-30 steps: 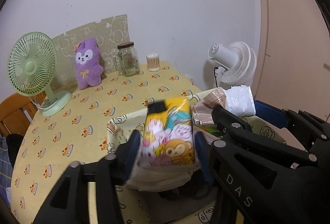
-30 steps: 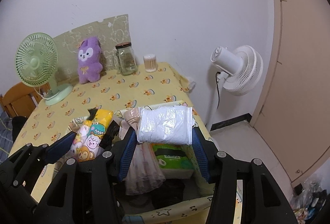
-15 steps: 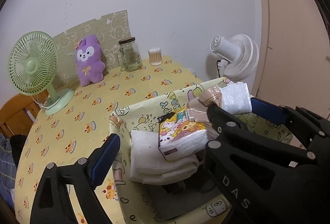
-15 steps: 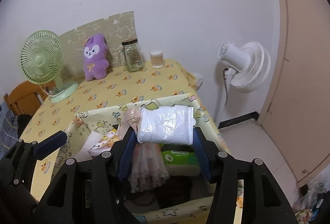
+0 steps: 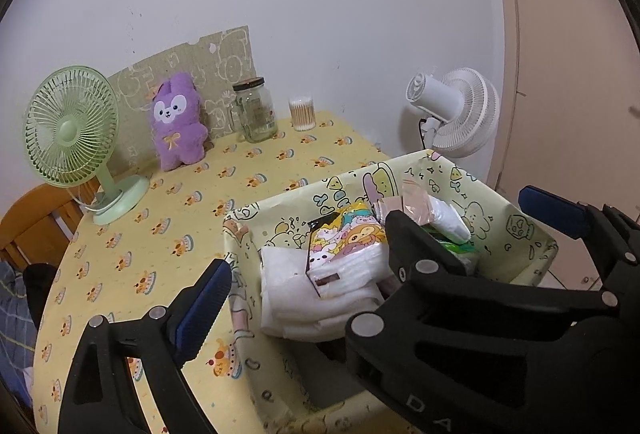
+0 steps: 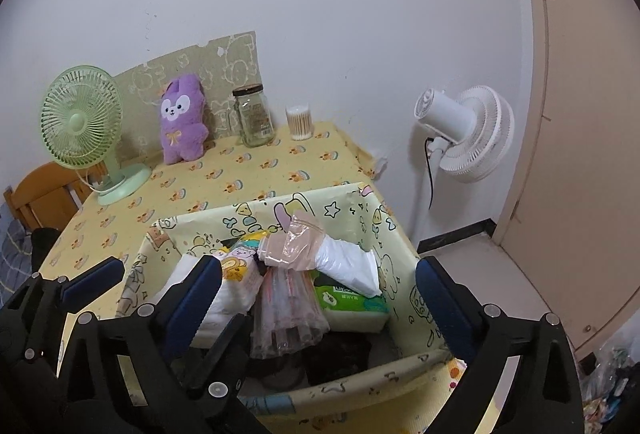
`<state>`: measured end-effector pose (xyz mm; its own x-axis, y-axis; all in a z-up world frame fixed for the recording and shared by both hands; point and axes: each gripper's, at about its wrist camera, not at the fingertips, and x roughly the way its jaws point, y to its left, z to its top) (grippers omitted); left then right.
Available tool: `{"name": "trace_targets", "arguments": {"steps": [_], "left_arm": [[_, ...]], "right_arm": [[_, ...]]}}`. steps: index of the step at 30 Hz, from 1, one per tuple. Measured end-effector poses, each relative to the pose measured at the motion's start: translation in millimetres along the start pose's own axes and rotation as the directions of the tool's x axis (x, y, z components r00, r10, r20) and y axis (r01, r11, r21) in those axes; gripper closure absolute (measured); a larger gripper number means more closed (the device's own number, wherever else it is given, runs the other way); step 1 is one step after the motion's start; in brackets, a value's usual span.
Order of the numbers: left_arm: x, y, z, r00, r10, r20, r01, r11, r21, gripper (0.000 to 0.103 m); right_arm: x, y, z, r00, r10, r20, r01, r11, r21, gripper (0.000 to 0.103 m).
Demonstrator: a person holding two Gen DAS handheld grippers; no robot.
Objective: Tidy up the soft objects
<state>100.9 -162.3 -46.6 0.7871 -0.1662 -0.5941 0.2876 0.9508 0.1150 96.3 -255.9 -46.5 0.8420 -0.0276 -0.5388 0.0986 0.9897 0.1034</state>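
My left gripper [image 5: 304, 294] stands wide and empty over the storage box [image 6: 352, 200]. My right gripper's [image 6: 318, 284] jaws are opening, with nothing pressed between them. Inside the box lie the cartoon tissue pack [image 5: 346, 240] on folded white towels [image 5: 316, 298], the white bag roll [image 6: 350, 266] and a green tissue pack [image 6: 350, 304]. Farther back on the worktop [image 6: 260, 166], a purple plush [image 6: 182, 130] leans near the wall.

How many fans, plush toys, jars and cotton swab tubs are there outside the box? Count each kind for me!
Fans: 2, the green fan on the table and the white fan on a stand beside it
Plush toys: 1, the purple plush
Jars: 1, the glass jar
Cotton swab tubs: 1, the swab tub
Total: 5
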Motion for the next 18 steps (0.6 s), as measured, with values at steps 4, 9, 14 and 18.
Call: {"name": "trace_targets", "arguments": {"steps": [4,9,14,18], "left_arm": [[-11,3,-4,1.0,0.001,0.015,-0.001,1.0,-0.003,0.005],[-27,9,-8,0.999,0.009,0.04,-0.009,1.0,-0.012,0.004],[-40,19,-10,0.998,0.021,0.063,-0.02,0.999,-0.031,0.003],[-53,28,-12,0.996,0.031,0.084,-0.027,0.999,-0.046,0.002]], "right_arm": [[-10,4,-2,1.0,-0.007,0.014,0.007,1.0,-0.009,0.003],[-24,11,-3,0.999,-0.012,0.032,0.013,1.0,-0.018,0.003],[-38,22,-2,0.999,-0.013,0.05,0.014,0.999,-0.03,0.003],[-50,31,-2,0.997,-0.006,0.071,0.009,0.999,-0.044,0.003]]}}
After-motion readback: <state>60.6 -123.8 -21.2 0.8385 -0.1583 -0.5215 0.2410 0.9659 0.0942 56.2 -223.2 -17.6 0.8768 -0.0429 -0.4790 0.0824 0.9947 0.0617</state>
